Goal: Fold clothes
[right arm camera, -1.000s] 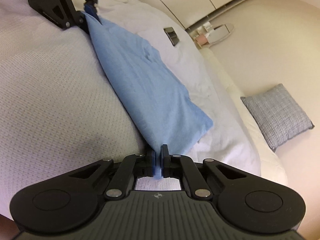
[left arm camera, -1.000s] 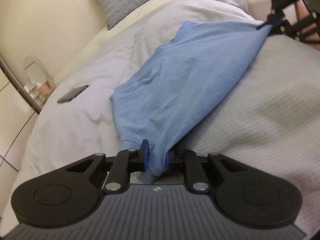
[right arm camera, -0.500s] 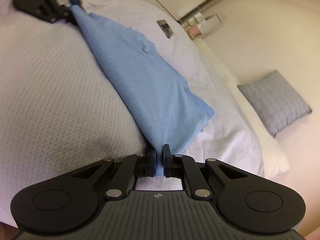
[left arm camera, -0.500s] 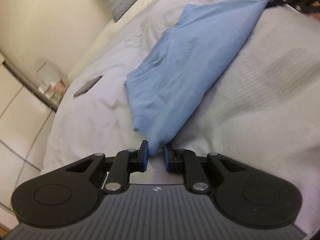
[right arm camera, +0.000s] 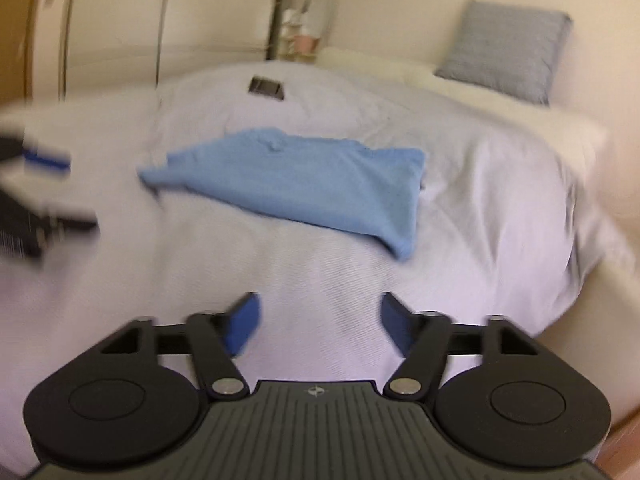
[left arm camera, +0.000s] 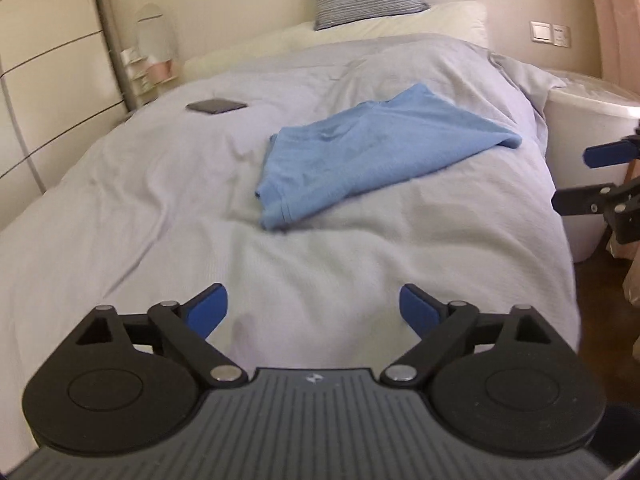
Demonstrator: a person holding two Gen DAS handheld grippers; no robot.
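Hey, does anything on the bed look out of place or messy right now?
A dark phone lies on the duvet beyond the blue shirt, an odd item for a folding spot. The shirt lies askew, with uneven edges and one corner trailing toward the bed's right side. Both the left gripper and the right gripper are open and clear of it.

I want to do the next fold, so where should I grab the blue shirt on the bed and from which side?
Probably take the blue shirt at its pointed near-left corner, where the hemmed edge bunches slightly above the bedcover. Bring the open left tongs straight forward, low; that corner faces them.
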